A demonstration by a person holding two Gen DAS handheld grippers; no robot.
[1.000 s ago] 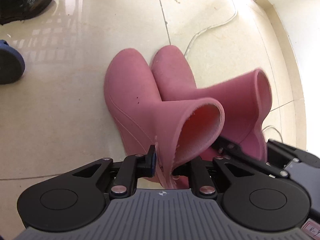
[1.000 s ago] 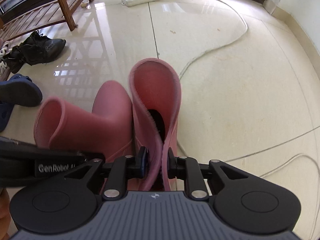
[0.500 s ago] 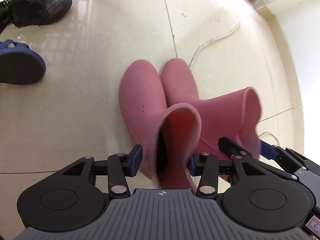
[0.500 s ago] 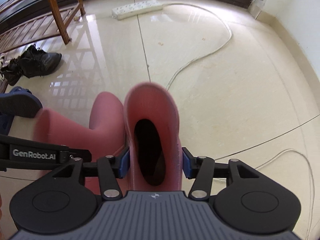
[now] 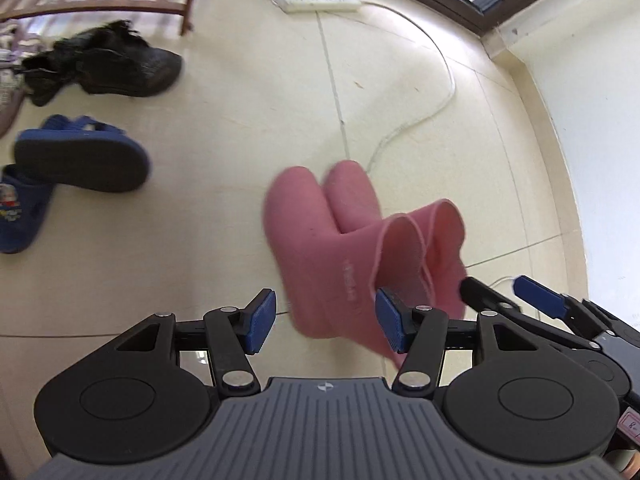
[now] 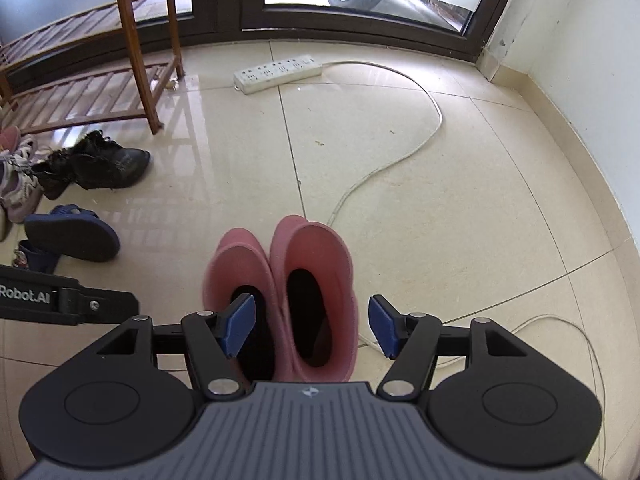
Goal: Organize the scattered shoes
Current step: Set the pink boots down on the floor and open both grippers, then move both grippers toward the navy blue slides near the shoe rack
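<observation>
Standing upright side by side, toes far: pink boots [image 6: 280, 300]; bare tile right to wall [image 6: 580, 80]. Left gripper [image 5: 324, 322], right gripper [image 6: 308, 326]: jaws opening, clear of the boots.

A white plastic power strip [image 6: 277, 73] lies near the dark-framed glass door [image 6: 360, 20], its white cable [image 6: 416, 144] curving across the glossy beige tiled floor [image 6: 460, 208].
</observation>
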